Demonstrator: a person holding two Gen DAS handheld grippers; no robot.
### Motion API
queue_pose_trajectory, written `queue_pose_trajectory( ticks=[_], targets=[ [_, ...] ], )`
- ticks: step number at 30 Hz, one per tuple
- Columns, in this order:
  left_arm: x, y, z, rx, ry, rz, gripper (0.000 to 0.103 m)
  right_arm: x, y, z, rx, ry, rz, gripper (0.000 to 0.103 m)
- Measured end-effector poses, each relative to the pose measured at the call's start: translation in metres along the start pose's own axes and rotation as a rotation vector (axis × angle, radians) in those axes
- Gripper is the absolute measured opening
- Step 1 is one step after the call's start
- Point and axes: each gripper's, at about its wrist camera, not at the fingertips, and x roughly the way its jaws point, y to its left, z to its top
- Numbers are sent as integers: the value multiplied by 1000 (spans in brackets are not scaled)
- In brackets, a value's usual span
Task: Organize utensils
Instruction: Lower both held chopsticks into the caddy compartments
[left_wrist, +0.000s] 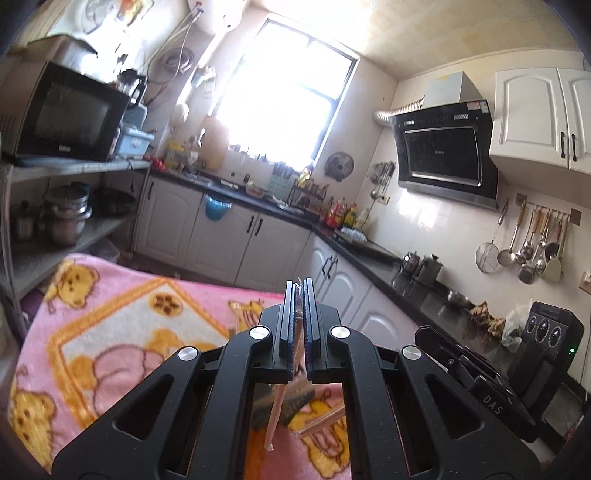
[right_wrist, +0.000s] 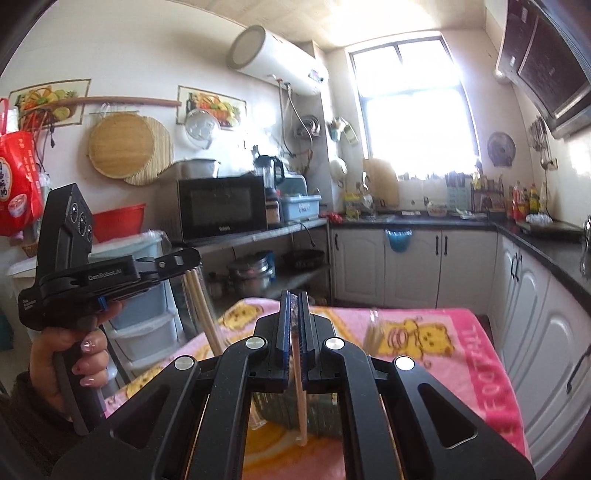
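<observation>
Two grippers, each nearly level above the blanket (left_wrist: 122, 317). Left wrist view: left gripper (left_wrist: 297, 291) clamped on a wrapped chopstick (left_wrist: 275, 417) hanging below. Right wrist view: right gripper (right_wrist: 293, 306) clamped on another chopstick (right_wrist: 301, 398); a hand (right_wrist: 75, 365) grips the left handle upright.

— Where is the blanket (left_wrist: 122, 325) placed with respect to the window (left_wrist: 284, 92)?
— It is spread in front of it; the counter (left_wrist: 417, 295) is run along to its right, the microwave (left_wrist: 62, 114) is set on a shelf to its left.
— And the chopsticks (left_wrist: 275, 417)?
— They are held above it.
</observation>
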Motion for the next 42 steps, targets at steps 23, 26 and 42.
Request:
queue_pose_trajectory(
  ticks=[23, 26, 42],
  targets=[
    [29, 19, 38, 13, -78, 126, 2, 40, -19, 61, -3, -119, -39, 4],
    [35, 26, 34, 7, -71, 140, 2, 47, -26, 55, 2, -100, -60, 4],
    [66, 41, -2, -13, -6, 166, 2, 89, -50, 15, 29, -2, -106, 4]
  ],
)
